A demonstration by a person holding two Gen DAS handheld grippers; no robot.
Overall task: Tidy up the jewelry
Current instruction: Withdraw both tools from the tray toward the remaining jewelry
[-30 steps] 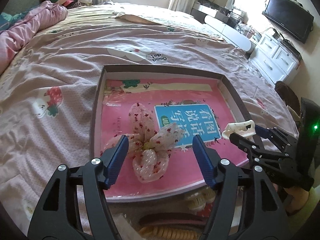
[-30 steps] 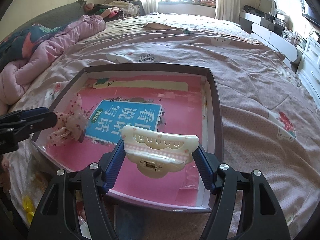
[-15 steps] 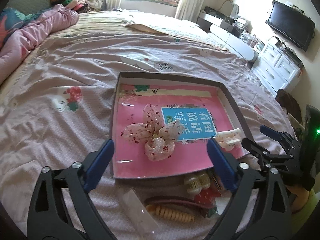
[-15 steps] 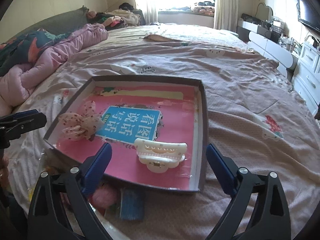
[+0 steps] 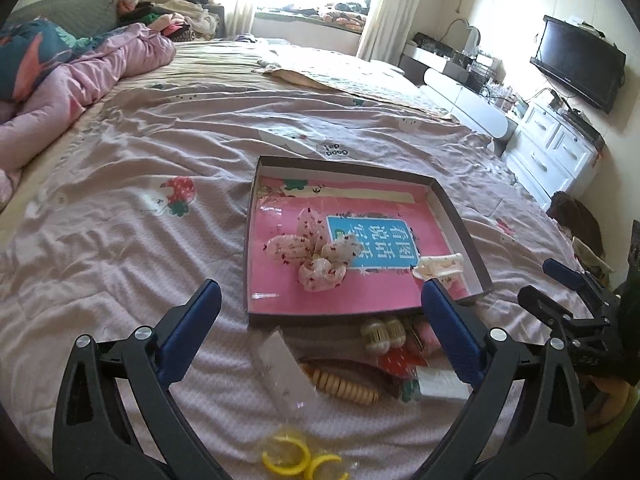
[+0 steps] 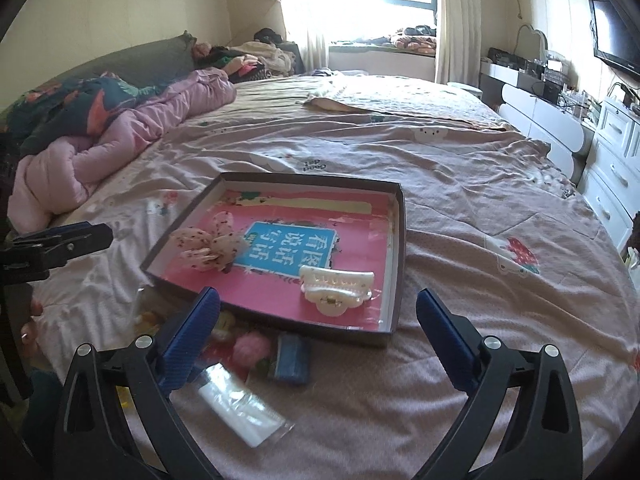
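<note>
Just ahead of the empty, wide-open left gripper (image 5: 320, 328), a ridged yellow hair clip (image 5: 344, 387) lies crosswise, outside the shallow pink-lined box (image 5: 250, 240); right gripper (image 6: 318, 326) also open, farther off.

Soft, wrinkled cotton-like bedsheet (image 5: 168, 152), matt all over. The shallow box (image 6: 394, 264) looks like cardboard, its pink printed floor glossy, catching glare. The bow (image 5: 316, 246) is sheer, dotted gauzy fabric. The cream hair claw (image 6: 338, 286) is smooth plastic with a small metal spring. Near the box, a clear crinkly plastic packet (image 6: 240, 406) shines.
</note>
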